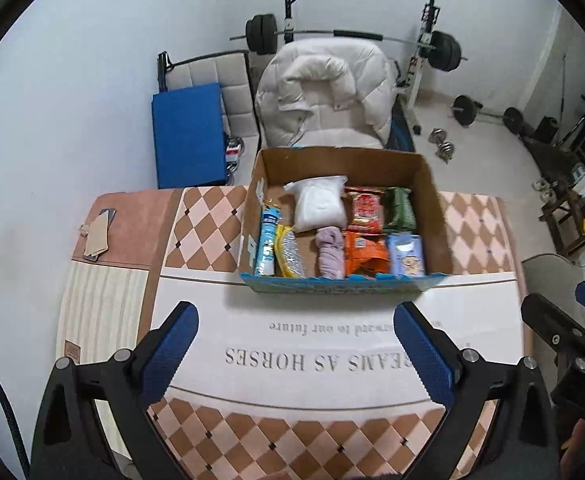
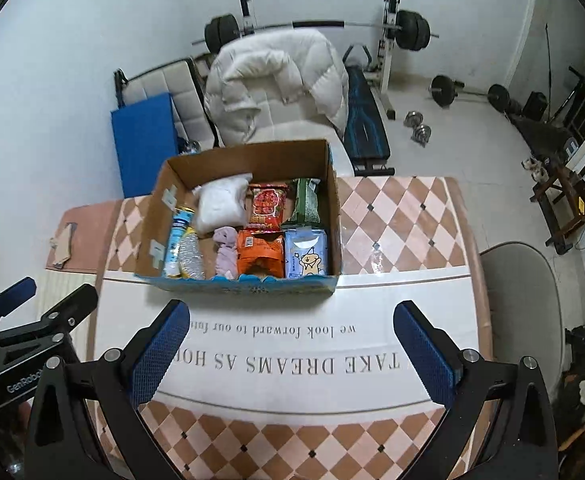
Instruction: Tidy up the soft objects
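Note:
An open cardboard box (image 1: 428,184) (image 2: 160,216) stands on the table. Inside lie a white soft bag (image 1: 319,204) (image 2: 220,204), a rolled lilac cloth (image 1: 329,254) (image 2: 226,254), a red snack pack (image 1: 366,210) (image 2: 268,204), an orange snack pack (image 1: 364,252) (image 2: 260,254), a green pack (image 1: 400,210) (image 2: 306,202), a blue tissue pack (image 1: 406,256) (image 2: 306,256), a blue tube (image 1: 267,242) (image 2: 176,240) and a crumpled plastic bottle (image 1: 290,252) (image 2: 190,256). My left gripper (image 1: 298,344) is open and empty, short of the box. My right gripper (image 2: 292,344) is open and empty, likewise.
The table (image 1: 196,216) (image 2: 404,216) has a checkered cloth with printed lettering. A phone with a card (image 1: 98,236) lies at its far left. Behind stand a chair with a white puffy jacket (image 1: 324,92) (image 2: 276,76), a blue mat (image 1: 188,136) and a barbell rack (image 2: 390,28).

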Tool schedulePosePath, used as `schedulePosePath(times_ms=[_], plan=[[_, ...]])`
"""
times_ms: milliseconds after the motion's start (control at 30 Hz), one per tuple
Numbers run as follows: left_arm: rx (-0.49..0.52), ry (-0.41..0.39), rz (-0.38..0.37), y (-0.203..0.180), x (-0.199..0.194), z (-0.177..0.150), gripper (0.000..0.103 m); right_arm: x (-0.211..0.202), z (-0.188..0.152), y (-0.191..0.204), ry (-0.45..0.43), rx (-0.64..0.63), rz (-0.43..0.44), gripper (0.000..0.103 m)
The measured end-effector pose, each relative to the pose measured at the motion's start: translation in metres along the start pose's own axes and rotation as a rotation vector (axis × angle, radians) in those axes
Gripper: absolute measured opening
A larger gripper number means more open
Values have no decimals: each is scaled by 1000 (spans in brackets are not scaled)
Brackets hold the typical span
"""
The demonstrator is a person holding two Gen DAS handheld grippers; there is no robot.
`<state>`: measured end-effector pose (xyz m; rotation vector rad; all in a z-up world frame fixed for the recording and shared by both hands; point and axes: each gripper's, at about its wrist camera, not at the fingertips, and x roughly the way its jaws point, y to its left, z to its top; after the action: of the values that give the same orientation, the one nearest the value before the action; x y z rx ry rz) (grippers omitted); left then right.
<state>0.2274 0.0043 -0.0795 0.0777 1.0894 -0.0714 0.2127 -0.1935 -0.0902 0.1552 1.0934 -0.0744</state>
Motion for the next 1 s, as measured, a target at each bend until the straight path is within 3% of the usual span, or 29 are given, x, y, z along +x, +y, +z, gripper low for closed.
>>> schedulePosePath(times_ms=[267,500,767,1000], plan=[[22,-90,-1,-7,-66,-18,100,-87,-31,-6,-101,-17,-25,103],[15,-157,-7,-8,-104,-27,100,-136,-49,-10,-150,-33,-19,103],[11,-179,-18,-6,-120,-41,100,-170,-65,2,-183,-77,-16,103],[5,-200,-4,-4,-119,-40,101,-170,-60,-2,-208,-52,-46,103]])
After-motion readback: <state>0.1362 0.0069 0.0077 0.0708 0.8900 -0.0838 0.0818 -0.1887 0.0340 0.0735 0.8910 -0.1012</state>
